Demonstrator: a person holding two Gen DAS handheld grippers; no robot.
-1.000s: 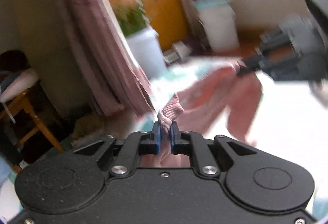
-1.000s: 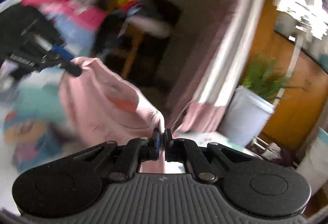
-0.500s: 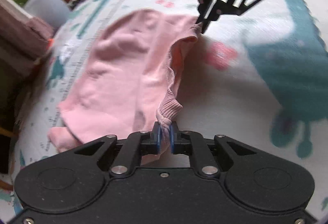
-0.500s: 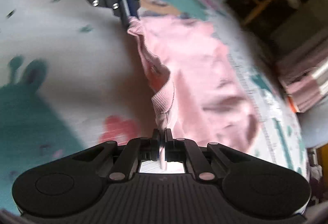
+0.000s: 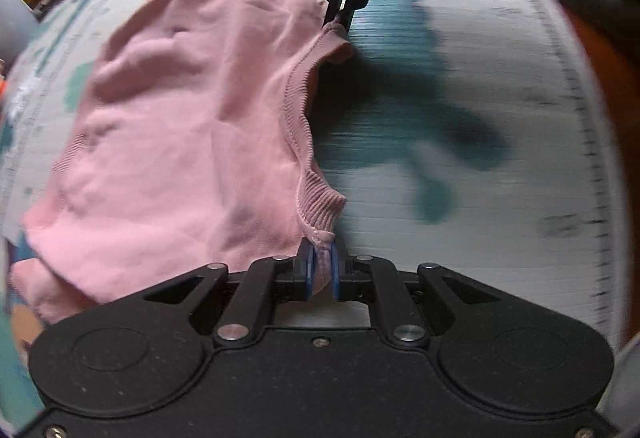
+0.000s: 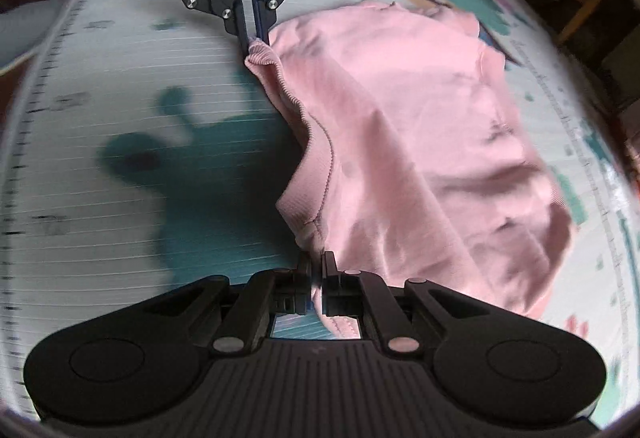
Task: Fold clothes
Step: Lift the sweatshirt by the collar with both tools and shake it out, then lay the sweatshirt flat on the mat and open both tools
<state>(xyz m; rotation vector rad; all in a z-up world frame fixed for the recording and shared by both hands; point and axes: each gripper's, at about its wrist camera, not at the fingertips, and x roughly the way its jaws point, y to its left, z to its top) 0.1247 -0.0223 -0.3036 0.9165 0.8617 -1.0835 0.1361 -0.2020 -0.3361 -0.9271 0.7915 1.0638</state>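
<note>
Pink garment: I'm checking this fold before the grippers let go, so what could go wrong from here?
1. The ribbed hem sags between the left gripper and right gripper, so it may land curved.
2. Each gripper pinches only a small corner, which could slip out.
3. The pink garment lies creased on the mat; folding may set the creases.

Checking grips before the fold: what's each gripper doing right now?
Left gripper: shut on the pink garment, at its ribbed hem.
Right gripper: shut on the same hem.
</note>
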